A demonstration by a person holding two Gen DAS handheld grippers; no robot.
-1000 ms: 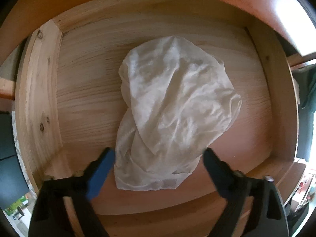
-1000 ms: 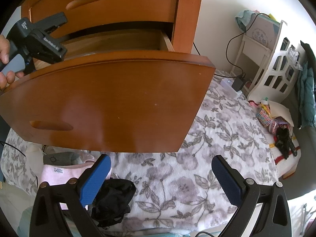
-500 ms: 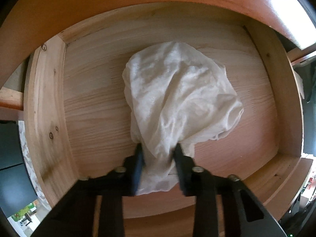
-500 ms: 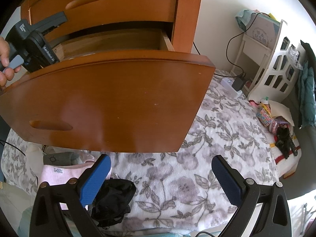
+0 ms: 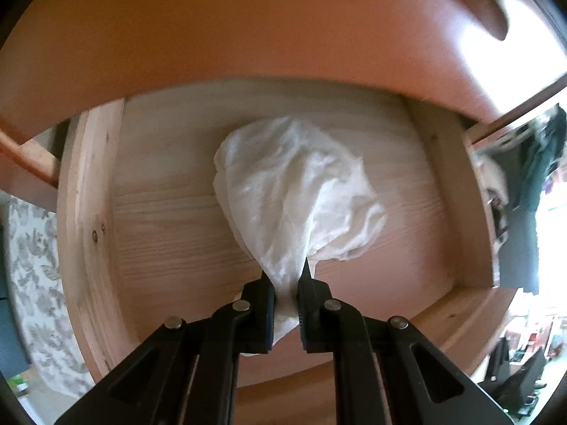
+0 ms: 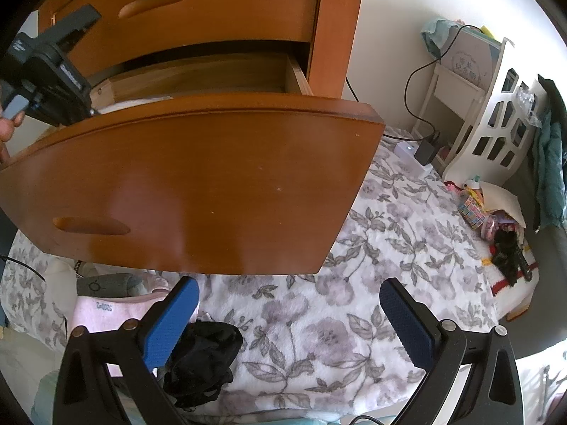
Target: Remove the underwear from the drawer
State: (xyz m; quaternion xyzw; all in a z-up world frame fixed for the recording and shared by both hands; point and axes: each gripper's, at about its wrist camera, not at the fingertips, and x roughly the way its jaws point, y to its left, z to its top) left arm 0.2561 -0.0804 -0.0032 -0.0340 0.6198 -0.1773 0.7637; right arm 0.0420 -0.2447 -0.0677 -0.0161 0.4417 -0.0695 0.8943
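Observation:
White crumpled underwear (image 5: 297, 191) lies in the pale wooden drawer (image 5: 170, 226) and is pulled up at its near end. My left gripper (image 5: 285, 276) is shut on that near end, the cloth bunched between the two black fingers. In the right wrist view the open drawer's curved brown front (image 6: 198, 184) fills the upper left, and the left gripper's body (image 6: 46, 74) reaches over it, held by a hand. My right gripper (image 6: 288, 318) hangs open over the floral blanket (image 6: 372, 265), holding nothing.
Pink, grey and black garments (image 6: 205, 357) lie on the blanket below the drawer front. A closed drawer (image 6: 198, 3) sits above the open one. A white rack (image 6: 496, 120), a power adapter (image 6: 425, 150) with cable and small clutter stand at the right.
My left gripper went from open around the underwear's near end to shut on it, then drew back and up, stretching the cloth. The right gripper has not moved.

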